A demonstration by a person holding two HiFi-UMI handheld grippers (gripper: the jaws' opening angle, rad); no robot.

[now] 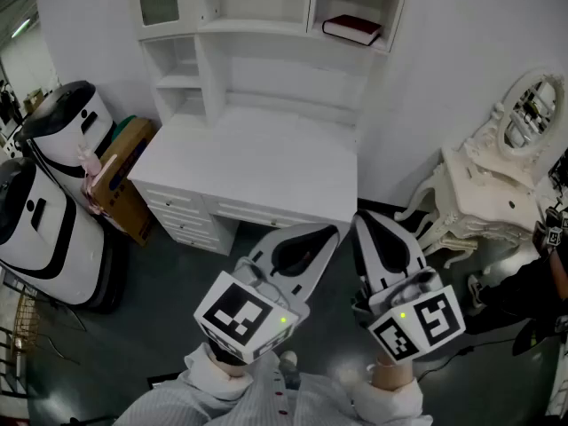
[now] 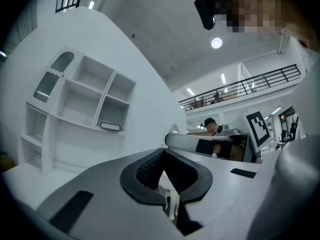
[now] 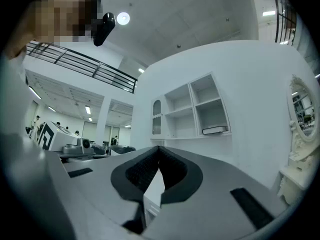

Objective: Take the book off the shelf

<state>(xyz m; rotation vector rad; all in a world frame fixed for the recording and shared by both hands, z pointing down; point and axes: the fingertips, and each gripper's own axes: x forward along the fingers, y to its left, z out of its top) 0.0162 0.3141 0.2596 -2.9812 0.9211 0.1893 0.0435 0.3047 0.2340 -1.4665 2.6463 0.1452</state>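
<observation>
Left claw [image 1: 327, 233] and right claw [image 1: 366, 220], closed, well apart from the book [image 1: 352, 29]

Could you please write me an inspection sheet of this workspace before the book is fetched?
Surface: white desk, top bare.
Job's things: dark book lying flat in the upper right compartment of the shelf unit, untouched.
Clutter: cardboard box on the floor left of the desk, beside two white machines.
Grippers: left gripper and right gripper both shut and empty, held short of the desk.
Cables: nothing seen clearly.
Surroundings: ornate white dressing table with oval mirror at right; dark floor.
</observation>
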